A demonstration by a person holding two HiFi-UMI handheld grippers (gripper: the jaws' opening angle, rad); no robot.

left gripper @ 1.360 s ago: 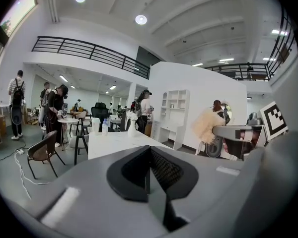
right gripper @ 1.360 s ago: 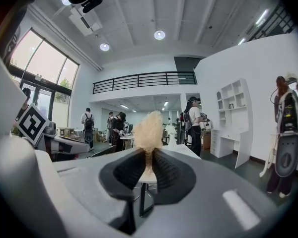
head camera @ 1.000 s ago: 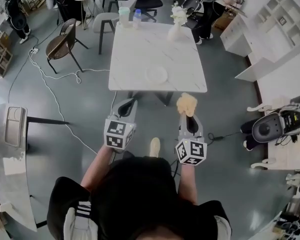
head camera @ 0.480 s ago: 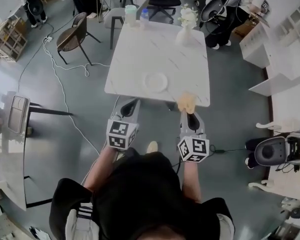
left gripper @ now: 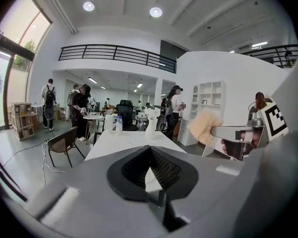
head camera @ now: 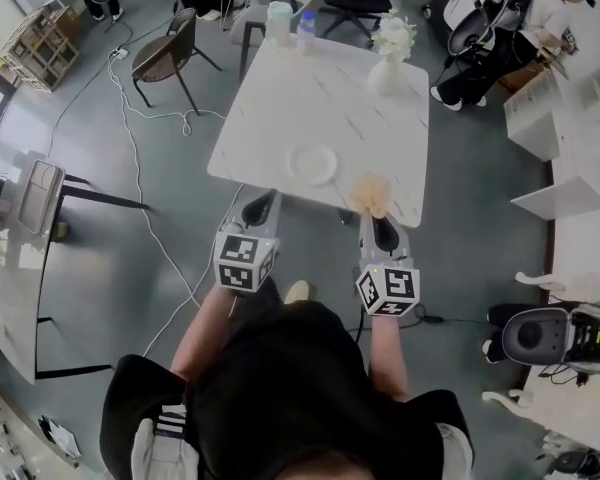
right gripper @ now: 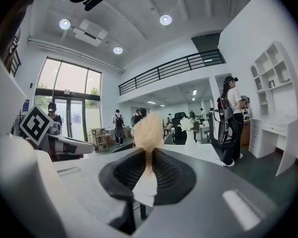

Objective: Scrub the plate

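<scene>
At the near edge of the table (head camera: 320,88), likely the approach step: right gripper (head camera: 376,214) grasps a scrubber (head camera: 371,193), left gripper (head camera: 262,204) clenched empty; next, lower scrubber onto the plate (head camera: 313,163)

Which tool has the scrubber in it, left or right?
The right tool: its jaws are shut on the tan scrubber. The left tool is shut with nothing in it.

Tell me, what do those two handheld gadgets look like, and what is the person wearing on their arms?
The left gripper and right gripper are light grey plastic shells with black ribbed pads lining the jaws. Each carries a cube printed with black-and-white square markers. The person wears a black short-sleeved top with white stripes on the left sleeve.
</scene>
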